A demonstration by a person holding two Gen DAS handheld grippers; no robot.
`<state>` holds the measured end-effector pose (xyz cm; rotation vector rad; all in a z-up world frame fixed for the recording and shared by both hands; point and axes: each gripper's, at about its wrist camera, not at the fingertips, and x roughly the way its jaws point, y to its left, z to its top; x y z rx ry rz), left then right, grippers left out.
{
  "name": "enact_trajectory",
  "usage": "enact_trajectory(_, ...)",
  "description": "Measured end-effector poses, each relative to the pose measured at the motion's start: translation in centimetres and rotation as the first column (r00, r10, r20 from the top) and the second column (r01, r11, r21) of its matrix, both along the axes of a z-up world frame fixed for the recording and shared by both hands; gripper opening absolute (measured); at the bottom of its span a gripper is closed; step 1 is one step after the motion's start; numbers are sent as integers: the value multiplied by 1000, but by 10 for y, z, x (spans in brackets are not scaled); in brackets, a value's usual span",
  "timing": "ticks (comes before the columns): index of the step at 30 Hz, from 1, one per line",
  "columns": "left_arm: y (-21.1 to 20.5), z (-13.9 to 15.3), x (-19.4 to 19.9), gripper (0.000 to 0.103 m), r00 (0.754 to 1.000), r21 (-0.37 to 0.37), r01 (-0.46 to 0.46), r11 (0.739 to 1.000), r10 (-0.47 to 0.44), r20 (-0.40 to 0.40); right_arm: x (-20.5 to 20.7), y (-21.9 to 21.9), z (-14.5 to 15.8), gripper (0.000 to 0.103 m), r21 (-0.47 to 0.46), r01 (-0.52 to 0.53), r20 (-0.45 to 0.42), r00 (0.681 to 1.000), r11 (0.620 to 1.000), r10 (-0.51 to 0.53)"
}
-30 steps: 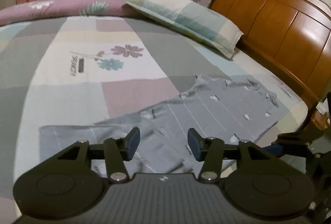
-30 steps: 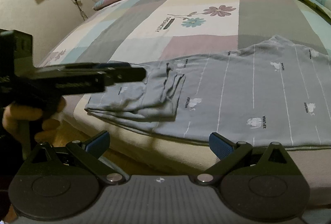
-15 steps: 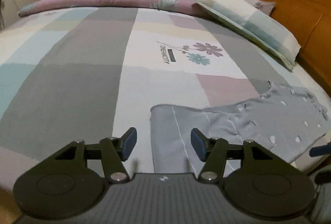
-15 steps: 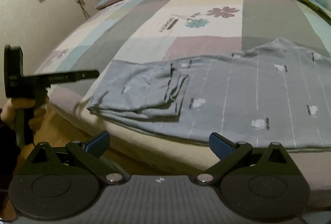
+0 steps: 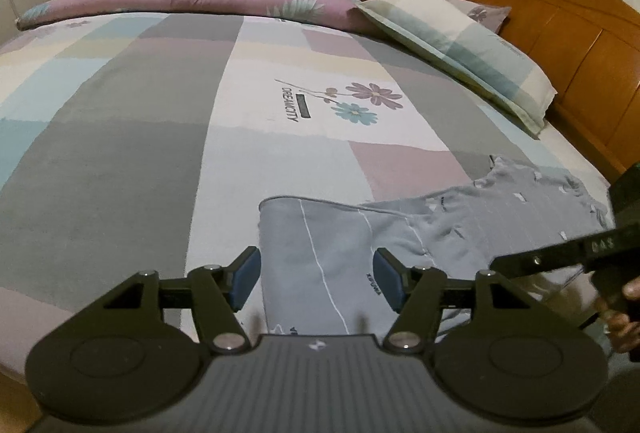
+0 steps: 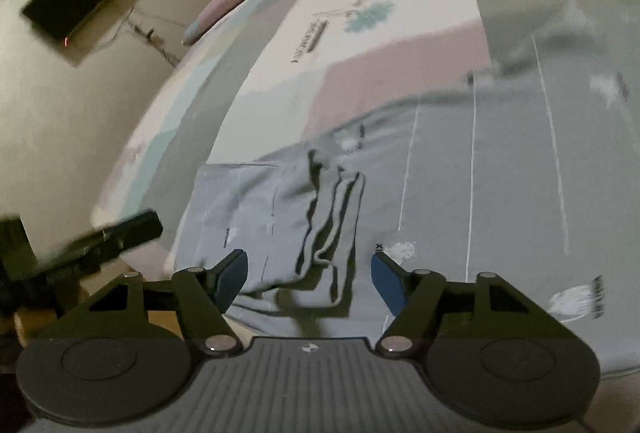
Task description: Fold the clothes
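Garment (image 5: pixel 420 233): grey, thin white stripes, small prints; lies flat along the near edge of the bed (image 5: pixel 160 153), one end already doubled over into a layered flap (image 6: pixel 320 225).

Handling, judged: light, limp knit; will sag and drag rather than hold shape, and layers may slip apart unless pinched together at a hem or corner.

Left gripper (image 5: pixel 316 283): jaws apart, have just been opening, straddling the folded end, pads not pressing.

Right gripper (image 6: pixel 306 281): jaws apart, have just been closing; flap's ribbed edge between them. Contact unclear, frame blurred.
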<state>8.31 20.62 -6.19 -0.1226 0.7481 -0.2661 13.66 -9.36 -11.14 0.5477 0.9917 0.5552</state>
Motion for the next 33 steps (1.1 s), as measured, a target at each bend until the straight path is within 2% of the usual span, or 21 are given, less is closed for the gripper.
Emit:
enact_trajectory(4,-1,-2,0,63,1000,-1,-4,1000,4,-7,11,3,-4,74,78,15,-13,1000,997,-14)
enact_trajectory(7,-1,-2,0,63,1000,-2,-3,1000,3,-9,15,13,-5,69,60,-3,13,1000,998,2)
enact_trajectory(8,-1,-1,0,63,1000,-1,-2,1000,2,-8,14,17,-2,52,27,-13,28,1000,1000,13)
enact_trajectory(9,-1,-1,-1,63,1000,0,0,1000,0,-8,12,19,0,27,-13,-28,38,999,1000,28)
enact_trajectory(10,-1,-2,-1,63,1000,0,0,1000,0,-9,10,21,1,17,-43,-43,38,998,998,44)
enact_trajectory(16,0,-2,1,63,1000,-22,7,1000,-7,-10,-8,28,12,17,-110,-80,86,992,991,90)
enact_trajectory(20,-8,-1,16,63,999,-40,37,999,-37,9,-10,34,12,17,-181,-90,100,989,979,109)
enact_trajectory(24,-18,-13,42,64,999,-74,47,996,-47,7,-10,32,4,18,-163,-74,80,993,984,88)
enact_trajectory(28,-20,-41,71,61,997,-32,-14,999,11,-74,-11,27,3,19,-147,-60,72,995,987,71)
enact_trajectory(33,-18,-24,53,62,999,-44,14,999,-15,-34,-10,25,6,30,-152,-39,83,995,988,52)
